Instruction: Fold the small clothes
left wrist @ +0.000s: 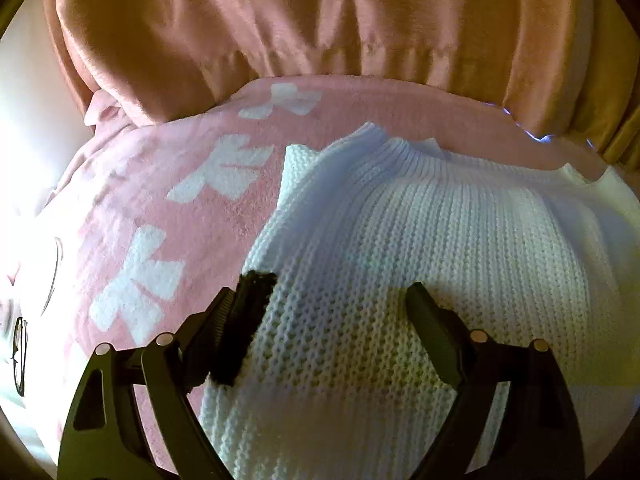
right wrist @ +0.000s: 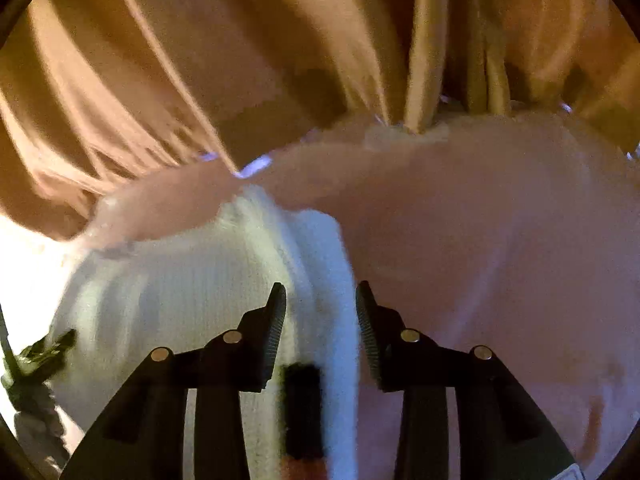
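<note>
A white knitted garment (left wrist: 400, 248) lies on a pink blanket (left wrist: 168, 184) with white bow prints. My left gripper (left wrist: 332, 292) is open over the garment's left part, its left finger by a black fuzzy patch (left wrist: 244, 320) at the garment's edge. In the right wrist view the same garment (right wrist: 192, 280) lies at the left, its right edge (right wrist: 332, 280) running between the fingers of my right gripper (right wrist: 320, 296), which is open. A black patch (right wrist: 300, 408) shows low on that edge. This view is blurred.
Orange-brown curtains (left wrist: 320, 20) hang behind the blanket and also show in the right wrist view (right wrist: 200, 60). Bright white bedding (left wrist: 28, 120) lies at the left. Plain pink blanket (right wrist: 500, 260) fills the right of the right wrist view.
</note>
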`<state>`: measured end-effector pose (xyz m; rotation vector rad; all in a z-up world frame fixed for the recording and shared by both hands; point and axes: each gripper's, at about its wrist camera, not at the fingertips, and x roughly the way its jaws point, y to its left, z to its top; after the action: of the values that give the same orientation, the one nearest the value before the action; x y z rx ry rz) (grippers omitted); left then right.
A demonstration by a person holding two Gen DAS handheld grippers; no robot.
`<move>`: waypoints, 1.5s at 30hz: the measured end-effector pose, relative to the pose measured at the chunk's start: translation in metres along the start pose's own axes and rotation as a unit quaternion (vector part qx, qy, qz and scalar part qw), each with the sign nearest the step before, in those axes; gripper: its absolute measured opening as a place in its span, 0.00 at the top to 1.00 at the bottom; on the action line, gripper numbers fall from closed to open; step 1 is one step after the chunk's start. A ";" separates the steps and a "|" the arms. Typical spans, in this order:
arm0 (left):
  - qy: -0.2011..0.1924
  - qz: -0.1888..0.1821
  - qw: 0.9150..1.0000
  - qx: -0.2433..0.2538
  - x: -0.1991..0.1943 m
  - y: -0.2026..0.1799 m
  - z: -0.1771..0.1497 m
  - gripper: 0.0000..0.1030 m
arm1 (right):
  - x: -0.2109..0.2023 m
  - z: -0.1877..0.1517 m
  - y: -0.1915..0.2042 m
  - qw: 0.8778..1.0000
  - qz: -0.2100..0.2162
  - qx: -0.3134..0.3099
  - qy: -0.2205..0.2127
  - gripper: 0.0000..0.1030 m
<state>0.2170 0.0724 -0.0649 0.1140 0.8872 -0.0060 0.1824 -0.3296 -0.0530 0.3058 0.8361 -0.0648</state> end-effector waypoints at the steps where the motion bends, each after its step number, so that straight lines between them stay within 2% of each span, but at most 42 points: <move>1: -0.003 0.001 1.000 0.000 -0.001 -0.001 0.000 0.18 | -0.004 0.000 0.009 1.000 0.004 -0.013 -0.005 0.66; 4: -0.007 0.006 1.000 0.002 -0.003 -0.004 0.001 0.19 | -0.004 0.007 0.044 0.998 0.022 -0.055 0.002 0.66; 7: -0.006 0.008 1.000 0.008 -0.004 -0.009 0.002 0.19 | 0.022 0.015 0.060 0.997 0.035 -0.065 0.028 0.66; 10: -0.010 0.012 1.000 0.016 -0.006 -0.012 0.003 0.19 | 0.055 0.022 0.058 0.996 0.004 -0.065 0.054 0.68; 12: -0.010 0.013 1.000 0.021 -0.005 -0.013 0.004 0.19 | 0.073 0.031 0.043 0.997 -0.019 -0.050 0.060 0.79; 13: -0.009 0.010 1.000 0.020 -0.004 -0.012 0.003 0.19 | 0.078 0.033 0.036 0.997 -0.023 -0.040 0.064 0.92; 14: -0.007 0.009 1.000 0.019 -0.003 -0.012 0.003 0.19 | 0.082 0.038 0.028 0.997 -0.030 -0.029 0.066 0.98; 15: -0.005 0.008 1.000 0.018 -0.002 -0.011 0.003 0.19 | 0.082 0.042 0.025 0.997 -0.026 -0.019 0.068 0.98; 16: -0.003 0.006 1.000 0.019 -0.001 -0.011 0.004 0.19 | 0.077 0.046 0.025 0.998 -0.019 -0.009 0.067 0.97; 17: -0.003 0.005 1.000 0.019 -0.002 -0.011 0.005 0.19 | 0.070 0.047 0.027 0.998 -0.017 -0.008 0.058 0.89; 18: -0.002 0.003 1.000 0.017 -0.003 -0.009 0.007 0.19 | 0.060 0.048 0.028 0.999 -0.019 -0.011 0.045 0.86; 19: -0.003 0.000 1.000 0.011 -0.004 -0.007 0.008 0.19 | 0.049 0.048 0.030 0.999 -0.021 -0.019 0.030 0.74; 20: -0.006 -0.015 1.000 -0.001 -0.007 -0.003 0.013 0.19 | 0.033 0.046 0.032 0.999 -0.024 -0.030 0.010 0.56; 22: -0.009 -0.043 0.999 -0.028 -0.012 0.007 0.022 0.17 | 0.018 0.042 0.033 0.999 -0.024 -0.043 -0.011 0.44; 26: 0.000 -0.091 0.993 -0.070 0.002 0.021 0.058 0.14 | 0.026 0.041 0.033 0.997 -0.016 -0.068 0.016 0.44; 30: 0.031 -0.092 0.992 -0.084 0.041 0.022 0.083 0.14 | 0.055 0.045 0.032 0.996 -0.028 -0.078 0.037 0.39; 32: 0.049 -0.110 0.988 -0.097 0.058 0.019 0.086 0.19 | 0.072 0.045 0.027 0.996 -0.030 -0.065 0.050 0.38; 33: 0.056 -0.116 0.987 -0.099 0.066 0.016 0.087 0.34 | 0.076 0.045 0.026 0.996 -0.025 -0.062 0.052 0.43; 34: 0.063 -0.112 0.987 -0.098 0.071 0.013 0.086 0.44 | 0.077 0.045 0.025 0.997 -0.020 -0.061 0.049 0.67; 35: 0.064 -0.092 0.990 -0.087 0.073 0.010 0.086 0.62 | 0.073 0.046 0.026 0.997 -0.011 -0.060 0.044 0.81; 36: 0.055 -0.085 0.991 -0.082 0.070 0.010 0.085 0.74 | 0.064 0.046 0.027 0.998 0.004 -0.054 0.033 0.81; 37: 0.046 -0.092 0.991 -0.083 0.063 0.012 0.084 0.80 | 0.043 0.045 0.029 0.998 0.029 -0.052 0.006 0.82; 40: -0.014 -0.130 0.986 -0.099 0.012 0.032 0.076 0.84 | -0.018 0.036 0.035 0.994 0.066 -0.066 -0.062 0.83; 41: -0.042 -0.149 0.982 -0.108 -0.017 0.043 0.074 0.84 | -0.048 0.032 0.036 0.990 0.084 -0.067 -0.096 0.93; 42: -0.062 -0.165 0.977 -0.116 -0.041 0.051 0.073 0.84 | -0.067 0.031 0.036 0.986 0.089 -0.069 -0.120 1.00; 44: -0.087 -0.185 0.971 -0.127 -0.071 0.060 0.078 0.84 | -0.100 0.037 0.034 0.981 0.089 -0.062 -0.162 1.00; 45: -0.097 -0.182 0.970 -0.128 -0.079 0.060 0.082 0.84 | -0.102 0.045 0.032 0.981 0.086 -0.058 -0.164 1.00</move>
<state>0.2340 0.1205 0.0537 -0.2886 0.6954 -0.2417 0.1517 -0.3189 0.0588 0.2482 0.4818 0.0926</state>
